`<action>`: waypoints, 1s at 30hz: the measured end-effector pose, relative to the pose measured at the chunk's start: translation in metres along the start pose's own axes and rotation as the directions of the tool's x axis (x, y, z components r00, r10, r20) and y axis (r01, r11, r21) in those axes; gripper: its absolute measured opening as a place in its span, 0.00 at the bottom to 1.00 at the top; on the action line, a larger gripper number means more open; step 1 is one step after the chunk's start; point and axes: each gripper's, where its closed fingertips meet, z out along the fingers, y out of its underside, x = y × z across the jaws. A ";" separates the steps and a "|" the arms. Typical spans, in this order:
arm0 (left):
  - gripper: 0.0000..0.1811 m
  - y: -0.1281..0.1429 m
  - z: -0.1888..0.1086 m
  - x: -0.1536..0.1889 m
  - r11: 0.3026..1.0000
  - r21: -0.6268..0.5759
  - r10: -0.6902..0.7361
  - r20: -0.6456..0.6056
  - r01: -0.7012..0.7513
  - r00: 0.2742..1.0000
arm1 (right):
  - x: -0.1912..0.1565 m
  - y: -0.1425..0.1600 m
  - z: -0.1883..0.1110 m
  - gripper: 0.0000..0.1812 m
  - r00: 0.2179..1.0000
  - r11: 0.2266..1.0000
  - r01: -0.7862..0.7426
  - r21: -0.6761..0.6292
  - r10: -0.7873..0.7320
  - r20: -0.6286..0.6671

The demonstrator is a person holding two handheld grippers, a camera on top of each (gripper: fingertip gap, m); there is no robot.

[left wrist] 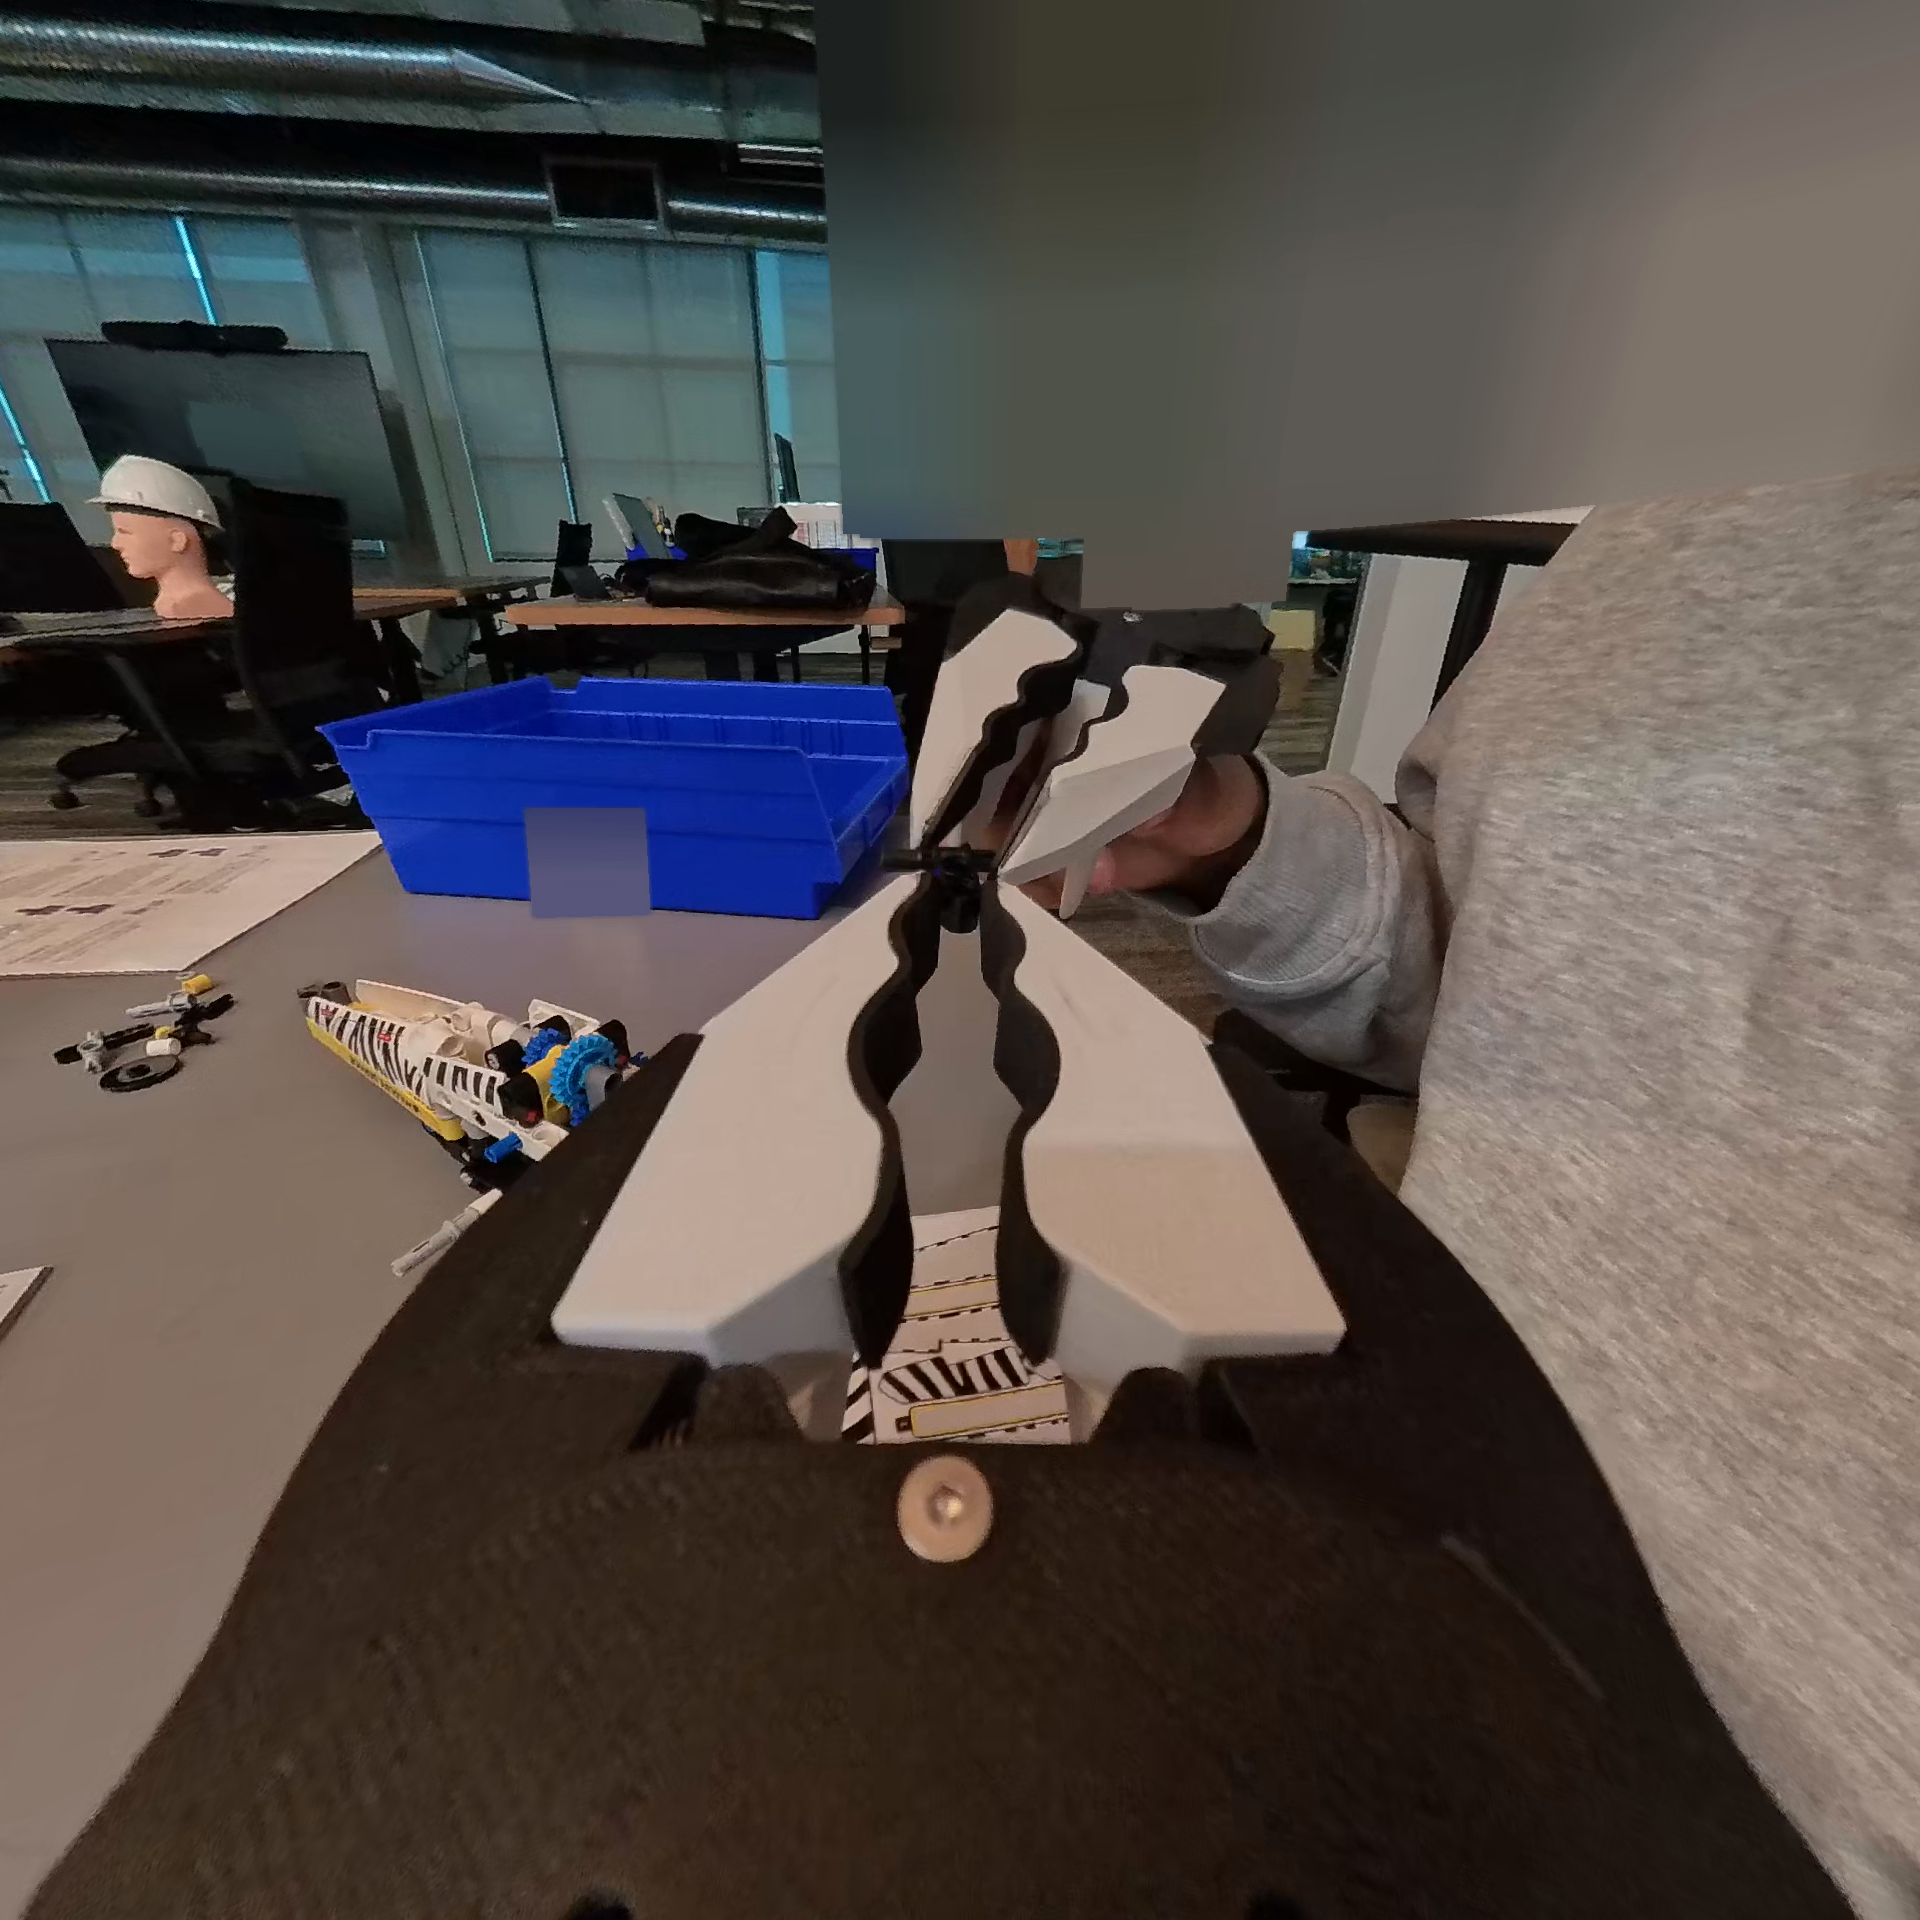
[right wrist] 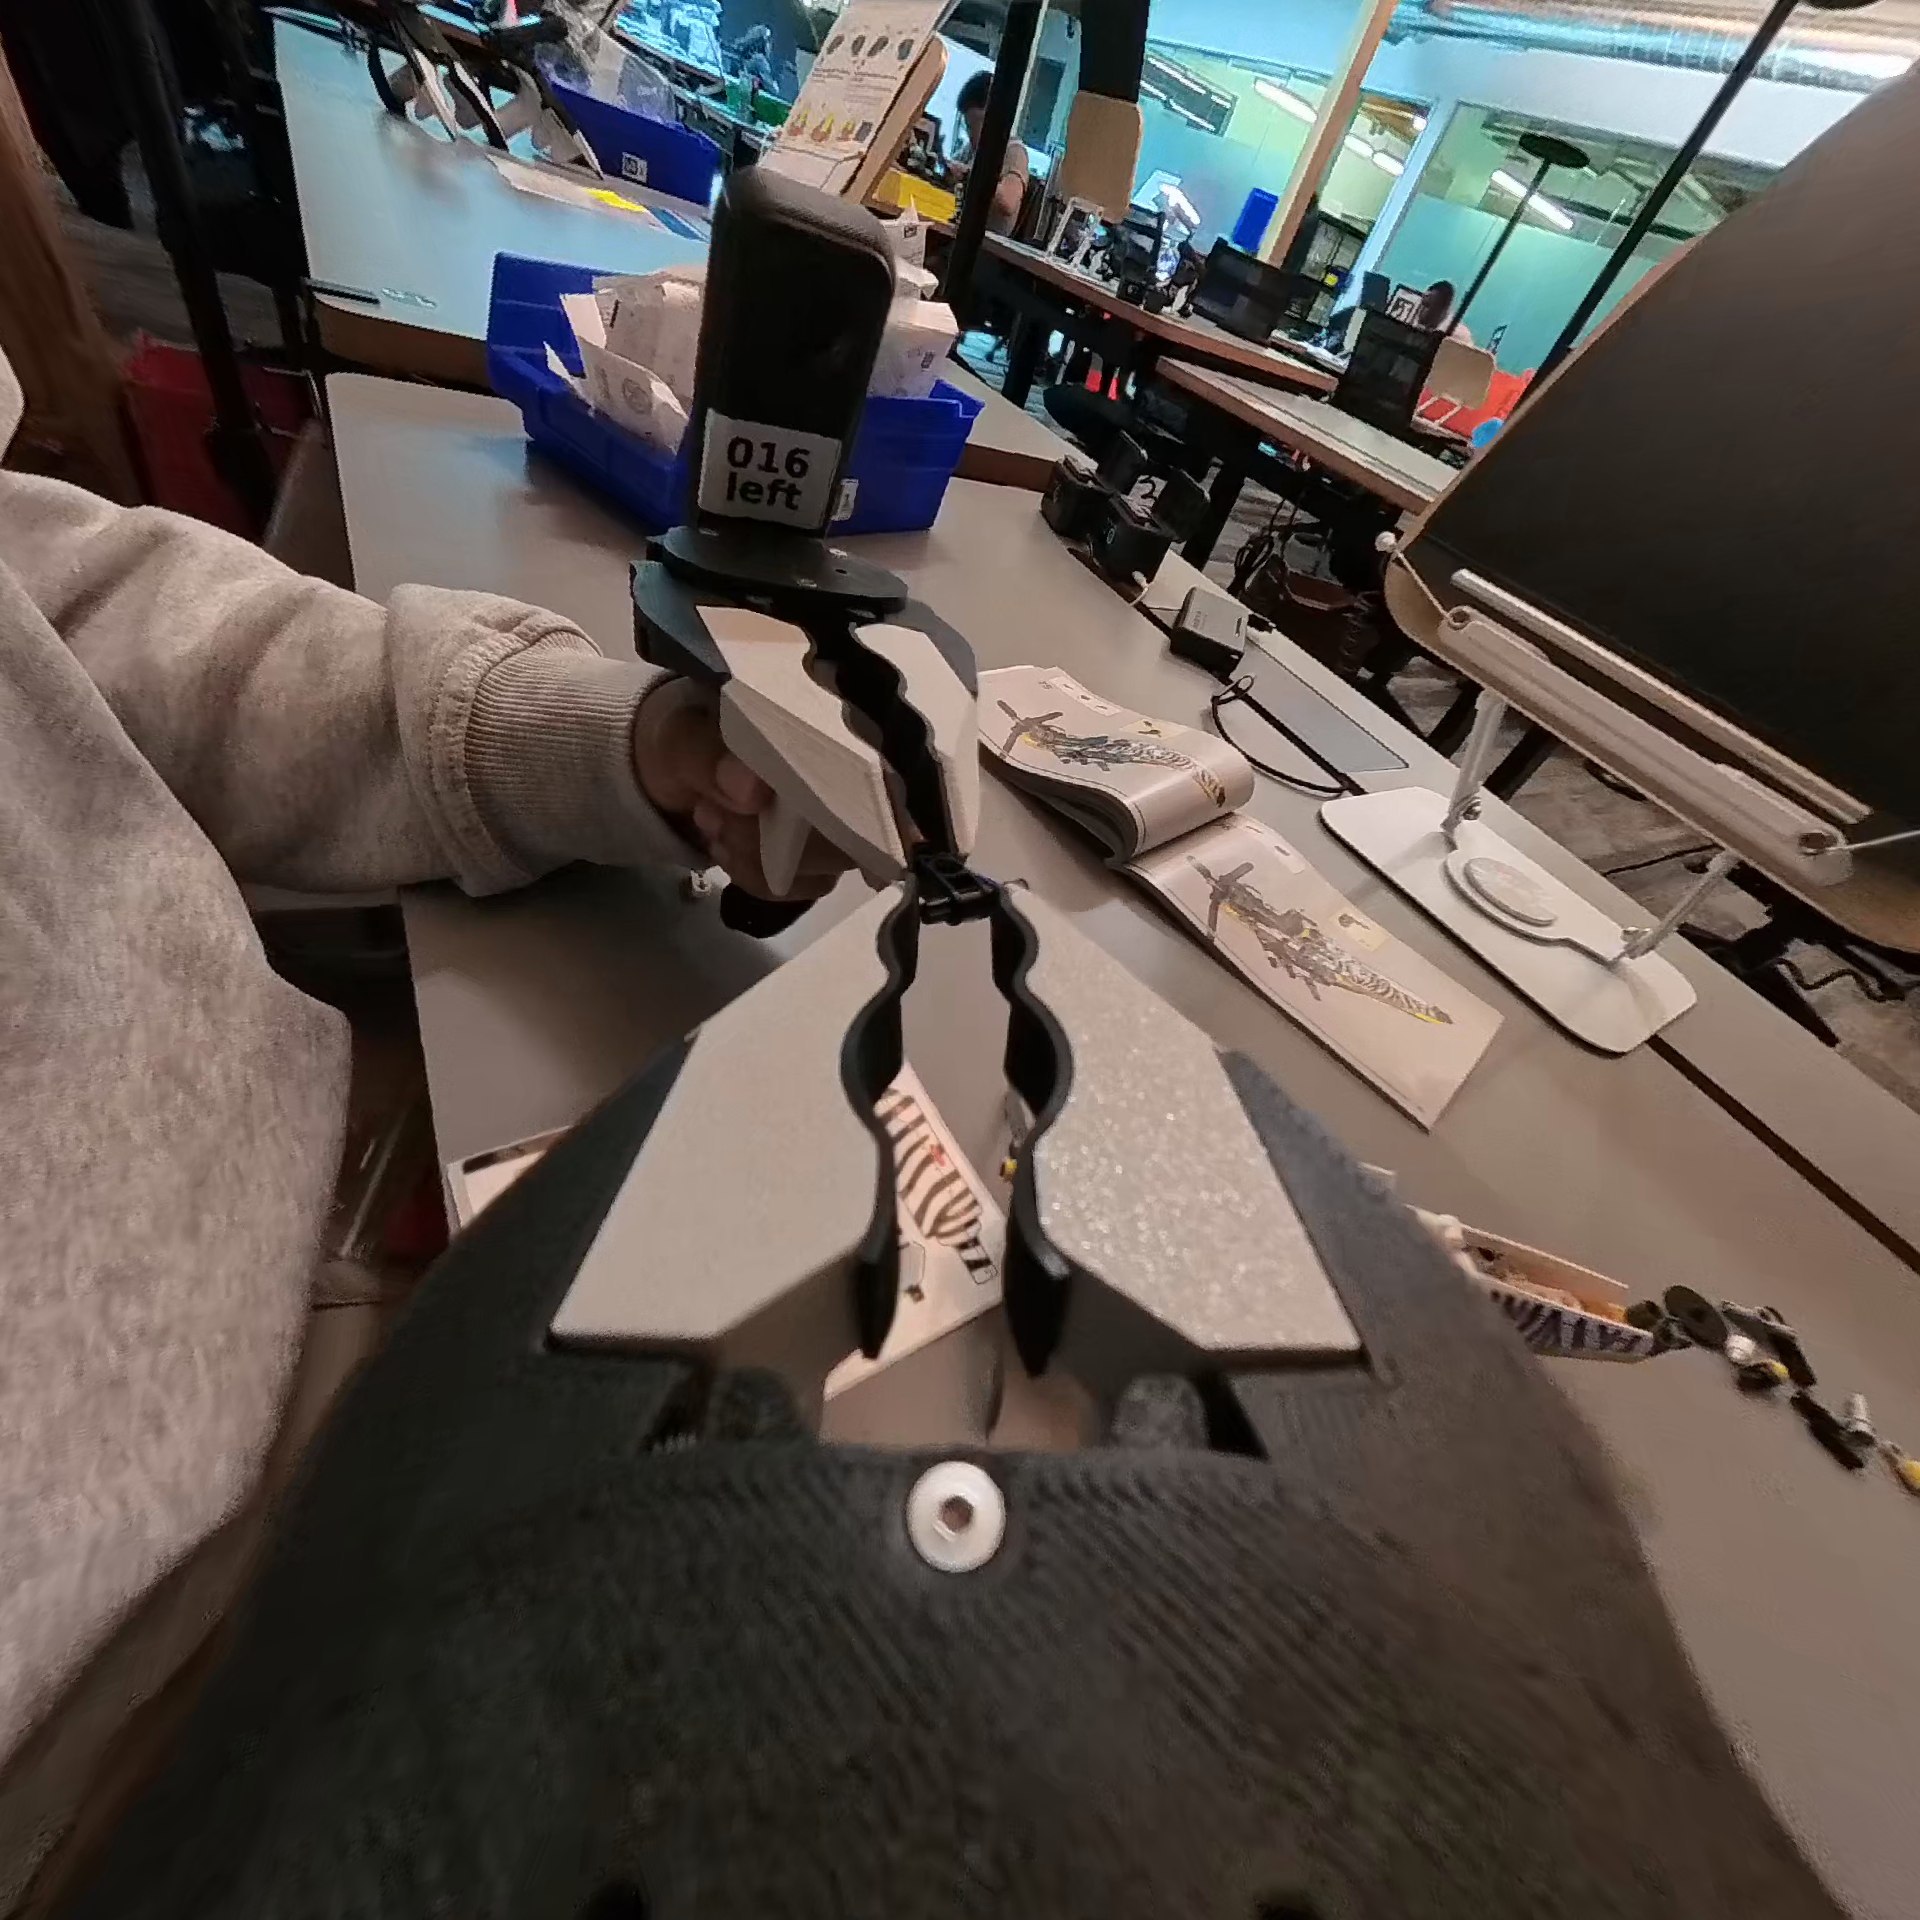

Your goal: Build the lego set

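Observation:
A small black Lego connector with a short cross pin and a blue bit [left wrist: 948,881] hangs in the air above the grey table [left wrist: 208,1351]. My left gripper [left wrist: 951,906] is shut on its near end. My right gripper [left wrist: 961,847] comes down from the upper right and is shut on its far end. In the right wrist view my right gripper [right wrist: 948,906] pinches the black connector [right wrist: 945,881] and the left gripper [right wrist: 928,847] meets it tip to tip. The partly built zebra-striped model [left wrist: 468,1070] lies on the table to the left.
Small loose parts [left wrist: 145,1039] and a white axle [left wrist: 447,1236] lie near the model. A blue bin [left wrist: 623,800] and instruction sheets [left wrist: 135,894] are behind. A sticker sheet [right wrist: 935,1195] lies under the grippers. An open booklet [right wrist: 1226,862] and a monitor stand [right wrist: 1507,894] are on the right. My two grippers' fingertips are within a few centimetres of each other. From either gripper's tips it is about 15 centimetres to the partly built zebra-striped model [left wrist: 468,1070].

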 end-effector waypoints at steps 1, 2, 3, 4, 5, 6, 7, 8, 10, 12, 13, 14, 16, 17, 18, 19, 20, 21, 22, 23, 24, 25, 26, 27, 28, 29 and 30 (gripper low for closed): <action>0.02 0.001 0.000 0.000 1.000 -0.003 0.003 0.003 -0.003 1.000 | 0.000 0.001 0.000 0.06 1.000 1.000 -0.007 0.000 0.007 0.003; 0.02 0.001 0.000 0.000 1.000 -0.004 0.003 0.003 -0.003 1.000 | 0.000 0.002 0.000 0.07 1.000 1.000 -0.013 0.002 0.013 0.007; 0.02 0.001 0.000 0.000 1.000 -0.003 0.002 -0.001 -0.002 1.000 | 0.000 0.001 0.000 0.06 1.000 1.000 -0.019 0.006 0.019 0.013; 0.02 0.001 0.000 0.001 1.000 -0.002 0.001 -0.004 -0.001 1.000 | 0.000 0.001 0.000 0.06 0.999 1.000 -0.027 0.010 0.027 0.019; 0.02 0.001 0.000 0.001 1.000 -0.001 -0.001 -0.006 0.001 1.000 | -0.001 0.001 0.000 0.06 0.999 0.999 -0.033 0.011 0.033 0.024; 0.02 0.000 0.000 0.001 1.000 0.000 -0.002 -0.008 0.002 1.000 | -0.001 0.001 0.000 0.06 0.999 0.999 -0.035 0.015 0.035 0.027; 0.02 0.000 0.000 0.001 1.000 0.002 -0.004 -0.012 0.004 1.000 | -0.001 0.001 0.000 0.06 0.999 0.999 -0.034 0.021 0.033 0.028; 0.02 0.000 0.000 0.002 1.000 0.005 -0.008 -0.016 0.008 1.000 | -0.001 0.001 -0.001 0.06 0.999 0.999 -0.031 0.029 0.030 0.029; 0.02 -0.001 0.000 0.002 1.000 0.010 -0.009 -0.021 0.010 1.000 | -0.002 0.000 0.000 0.06 0.999 0.999 -0.024 0.044 0.023 0.029; 0.02 0.000 0.000 0.002 1.000 0.004 -0.008 -0.020 0.008 1.000 | -0.002 0.000 0.000 0.06 0.999 0.998 -0.034 0.048 0.032 0.037; 0.02 0.001 0.000 0.002 1.000 0.003 -0.008 -0.022 0.008 1.000 | -0.002 0.000 -0.001 0.06 0.998 0.997 -0.054 0.050 0.052 0.047; 0.02 0.000 0.000 0.003 1.000 0.004 -0.013 -0.025 0.013 1.000 | -0.003 0.000 -0.001 0.06 0.995 0.996 -0.074 0.053 0.071 0.063; 0.02 -0.002 -0.001 0.004 0.999 0.016 -0.028 -0.045 0.029 0.999 | -0.007 0.001 -0.002 0.07 0.990 0.993 -0.101 0.056 0.094 0.108; 0.02 -0.002 -0.001 0.005 0.999 0.015 -0.034 -0.052 0.035 0.998 | -0.008 0.002 -0.003 0.06 0.987 0.993 -0.108 0.056 0.101 0.124; 0.02 -0.001 0.000 0.005 0.999 0.010 -0.032 -0.051 0.033 0.998 | -0.008 0.003 -0.003 0.06 0.986 0.992 -0.113 0.059 0.104 0.132; 0.02 0.000 0.000 0.006 1.000 0.008 -0.030 -0.050 0.030 0.998 | -0.008 0.003 -0.004 0.06 0.984 0.991 -0.120 0.064 0.110 0.140; 0.02 0.000 0.000 0.006 0.999 0.009 -0.031 -0.051 0.032 0.998 | -0.008 0.003 -0.004 0.06 0.981 0.989 -0.133 0.070 0.122 0.148; 0.02 -0.001 0.000 0.006 0.999 0.012 -0.034 -0.053 0.035 0.998 | -0.008 0.002 -0.004 0.06 0.979 0.987 -0.144 0.075 0.131 0.155; 0.02 -0.001 0.000 0.006 0.999 0.015 -0.037 -0.056 0.038 0.998 | -0.008 0.002 -0.004 0.06 0.978 0.986 -0.148 0.081 0.134 0.159; 0.02 -0.001 0.000 0.006 0.999 0.016 -0.039 -0.057 0.040 0.998 | -0.008 0.001 -0.004 0.06 0.979 0.986 -0.145 0.086 0.130 0.160; 0.02 -0.001 0.000 0.006 0.999 0.016 -0.039 -0.057 0.040 0.998 | -0.008 0.001 -0.004 0.06 0.980 0.986 -0.140 0.089 0.125 0.158; 0.02 -0.001 0.000 0.006 0.999 0.017 -0.039 -0.058 0.040 0.998 | -0.008 0.001 -0.004 0.06 0.980 0.986 -0.135 0.094 0.119 0.157; 0.02 -0.002 0.000 0.006 0.999 0.020 -0.040 -0.059 0.041 0.997 | -0.008 0.000 -0.004 0.06 0.981 0.986 -0.132 0.103 0.115 0.157; 0.02 -0.002 0.000 0.007 0.999 0.025 -0.041 -0.061 0.043 0.997 | -0.008 -0.001 -0.005 0.06 0.981 0.985 -0.133 0.112 0.115 0.158; 0.02 -0.002 0.000 0.007 0.999 0.026 -0.043 -0.061 0.045 0.997 | -0.008 -0.001 -0.005 0.06 0.981 0.984 -0.134 0.118 0.115 0.159; 0.02 -0.002 0.000 0.007 0.999 0.023 -0.042 -0.060 0.043 0.997 | -0.008 -0.001 -0.005 0.06 0.981 0.984 -0.134 0.120 0.114 0.160; 0.02 -0.001 0.000 0.007 0.999 0.021 -0.042 -0.061 0.043 0.997 | -0.008 0.000 -0.005 0.06 0.980 0.984 -0.133 0.121 0.113 0.163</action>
